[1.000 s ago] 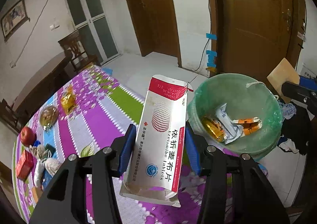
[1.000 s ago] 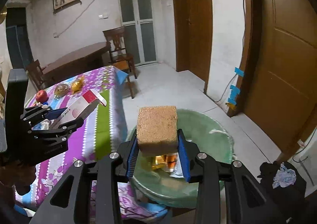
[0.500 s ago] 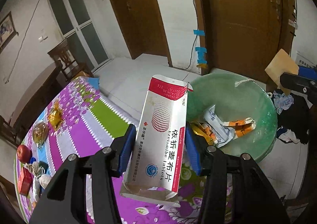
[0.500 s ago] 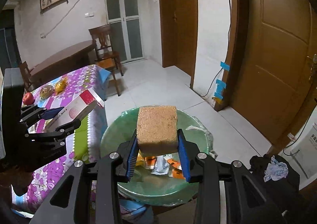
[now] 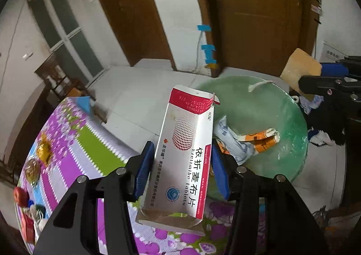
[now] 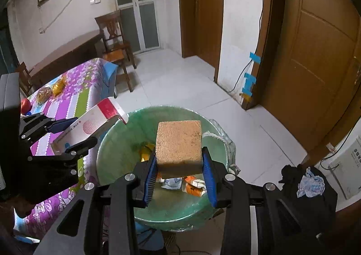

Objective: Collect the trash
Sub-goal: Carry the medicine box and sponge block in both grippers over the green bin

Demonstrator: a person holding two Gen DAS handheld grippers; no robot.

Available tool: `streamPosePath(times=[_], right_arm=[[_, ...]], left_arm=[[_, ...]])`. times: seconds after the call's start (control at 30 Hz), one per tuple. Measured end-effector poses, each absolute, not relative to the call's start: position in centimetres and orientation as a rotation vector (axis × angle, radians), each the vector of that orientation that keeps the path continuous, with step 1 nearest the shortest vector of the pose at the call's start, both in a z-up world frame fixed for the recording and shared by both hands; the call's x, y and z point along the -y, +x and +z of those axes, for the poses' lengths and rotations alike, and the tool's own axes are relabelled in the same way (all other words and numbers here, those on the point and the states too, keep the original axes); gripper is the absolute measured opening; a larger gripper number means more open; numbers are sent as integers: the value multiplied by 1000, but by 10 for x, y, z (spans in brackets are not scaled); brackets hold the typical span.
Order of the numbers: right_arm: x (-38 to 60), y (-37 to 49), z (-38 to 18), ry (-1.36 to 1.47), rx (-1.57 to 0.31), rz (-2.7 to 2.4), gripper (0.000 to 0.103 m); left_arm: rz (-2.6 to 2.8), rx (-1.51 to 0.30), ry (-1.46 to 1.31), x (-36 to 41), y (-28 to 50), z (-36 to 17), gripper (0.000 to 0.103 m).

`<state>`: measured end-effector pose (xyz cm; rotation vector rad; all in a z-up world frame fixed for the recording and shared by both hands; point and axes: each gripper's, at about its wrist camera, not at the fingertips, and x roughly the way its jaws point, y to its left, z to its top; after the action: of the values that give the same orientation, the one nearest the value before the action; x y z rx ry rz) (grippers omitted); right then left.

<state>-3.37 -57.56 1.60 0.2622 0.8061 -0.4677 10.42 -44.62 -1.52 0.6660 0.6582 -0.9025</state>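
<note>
My left gripper (image 5: 182,164) is shut on a white and red tablet box (image 5: 185,155), held upright at the near left rim of the green trash bin (image 5: 291,117). The same box (image 6: 90,126) shows at the left of the right wrist view, over the table's edge. My right gripper (image 6: 179,169) is shut on a tan sponge block (image 6: 179,144) directly above the bin (image 6: 112,148). That sponge (image 5: 300,69) appears beyond the bin's far rim in the left wrist view. Orange and white wrappers (image 5: 259,139) lie inside the bin.
A floral purple tablecloth (image 5: 67,142) bears snack packets (image 5: 42,148), an apple (image 5: 19,195) and a red box. A wooden chair (image 6: 115,45) and dark table stand behind. Dark clothes (image 6: 309,185) lie on the floor right of the bin. Brown doors (image 6: 320,51) line the wall.
Both grippers have moved toward the bin and dipped a little. The sponge now hangs over the bin's middle, and the tablet box sits closer to its rim. Both grips are unchanged.
</note>
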Motion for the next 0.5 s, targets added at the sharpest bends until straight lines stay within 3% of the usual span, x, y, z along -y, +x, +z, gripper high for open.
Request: streamPosePath(times=[0.5], right_arm=[[594,-23,-5,343,-884,-438,39]], left_arm=[[-1042,-723,681,466,112,-26,48]])
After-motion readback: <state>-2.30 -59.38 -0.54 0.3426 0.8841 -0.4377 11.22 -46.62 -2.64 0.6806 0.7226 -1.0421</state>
